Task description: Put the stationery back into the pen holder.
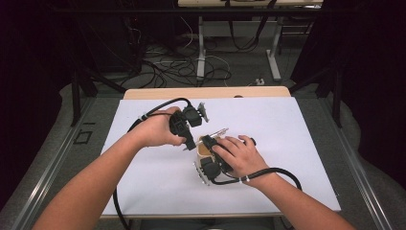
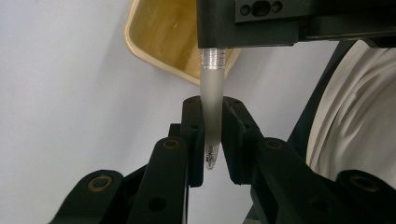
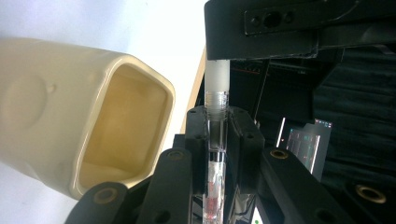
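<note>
Here both grippers clamp one clear pen (image 1: 216, 132) over the white table (image 1: 297, 143): the left gripper (image 2: 212, 140) pinches its frosted cap end, the right gripper (image 3: 217, 140) its see-through barrel, just beside a cream cup (image 3: 88, 121) lying on its side. The step looks like pulling cap from barrel; next calls for a straight pull apart, grips firm. Beyond the table, cables (image 1: 177, 67) sprawl on a grey floor in a dark room.
</note>
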A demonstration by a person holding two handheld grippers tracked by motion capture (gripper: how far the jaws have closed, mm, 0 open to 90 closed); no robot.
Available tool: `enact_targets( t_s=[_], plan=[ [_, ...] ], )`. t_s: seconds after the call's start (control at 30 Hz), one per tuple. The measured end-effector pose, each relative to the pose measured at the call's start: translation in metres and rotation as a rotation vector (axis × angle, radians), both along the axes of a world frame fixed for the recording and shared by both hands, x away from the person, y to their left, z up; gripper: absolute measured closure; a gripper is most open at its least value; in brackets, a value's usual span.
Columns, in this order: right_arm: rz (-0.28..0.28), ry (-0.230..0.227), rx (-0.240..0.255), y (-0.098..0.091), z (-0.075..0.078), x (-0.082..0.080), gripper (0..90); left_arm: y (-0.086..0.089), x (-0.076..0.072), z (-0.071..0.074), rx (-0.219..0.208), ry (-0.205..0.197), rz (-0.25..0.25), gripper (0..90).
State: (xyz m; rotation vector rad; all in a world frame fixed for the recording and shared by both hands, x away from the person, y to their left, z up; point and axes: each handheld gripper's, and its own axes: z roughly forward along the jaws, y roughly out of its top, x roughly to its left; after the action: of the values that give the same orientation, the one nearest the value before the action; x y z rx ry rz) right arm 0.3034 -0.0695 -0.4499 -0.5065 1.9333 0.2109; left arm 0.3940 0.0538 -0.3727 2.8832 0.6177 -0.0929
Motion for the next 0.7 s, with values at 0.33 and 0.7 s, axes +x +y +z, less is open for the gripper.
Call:
enact_targets(
  t_s=[0.33, 0.7],
  plan=[
    [0.014, -0.027, 0.009, 0.001, -0.002, 0.001, 80.1, 0.005, 0.002, -0.001, -0.026, 0.008, 0.016, 78.6],
    [0.026, -0.035, 0.001, 0.0, -0.001, 0.001, 80.1, 0.027, 0.002, -0.001, -0.112, -0.011, 0.069, 61.4]
  ],
)
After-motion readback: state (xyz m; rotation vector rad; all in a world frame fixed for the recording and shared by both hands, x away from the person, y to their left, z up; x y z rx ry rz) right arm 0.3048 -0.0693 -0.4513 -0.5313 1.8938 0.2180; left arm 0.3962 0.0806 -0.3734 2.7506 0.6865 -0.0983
